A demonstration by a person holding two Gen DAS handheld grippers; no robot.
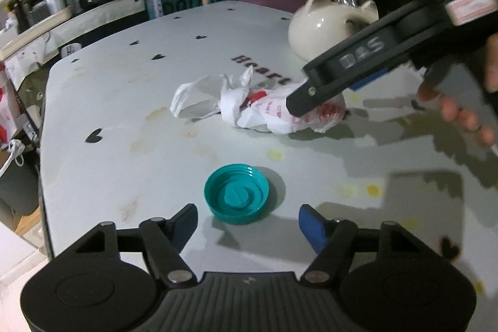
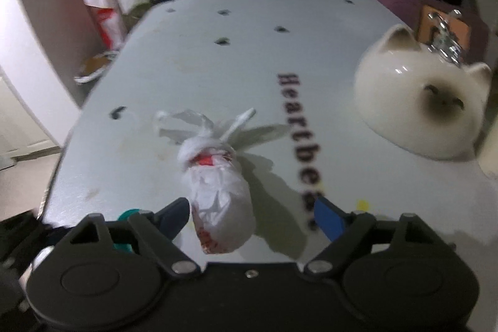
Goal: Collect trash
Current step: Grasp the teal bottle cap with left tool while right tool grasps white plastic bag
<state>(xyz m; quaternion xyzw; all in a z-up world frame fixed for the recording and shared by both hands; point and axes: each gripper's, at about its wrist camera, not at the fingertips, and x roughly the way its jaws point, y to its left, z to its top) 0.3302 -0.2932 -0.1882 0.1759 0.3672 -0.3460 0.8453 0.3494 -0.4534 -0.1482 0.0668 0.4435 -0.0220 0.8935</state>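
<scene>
A crumpled white plastic bag with red print [image 2: 218, 201] lies on the white table [image 2: 218, 67], knotted at its far end. My right gripper [image 2: 250, 210] is open and straddles the bag's near end: the left pad is close against it, the right pad stands apart. In the left wrist view the same bag [image 1: 249, 111] lies mid-table, with a finger [image 1: 311, 92] of the right gripper down over it. A teal bottle cap [image 1: 236, 193] lies open side up just ahead of my left gripper [image 1: 247, 220], which is open, its pads clear of the cap.
A cream cat-shaped ceramic bowl [image 2: 420, 101] rests upside down on the table's right side. A person's hand [image 1: 460, 114] holds the right gripper. The table drops off at the left edge [image 1: 43, 126], with cluttered shelves and bags behind.
</scene>
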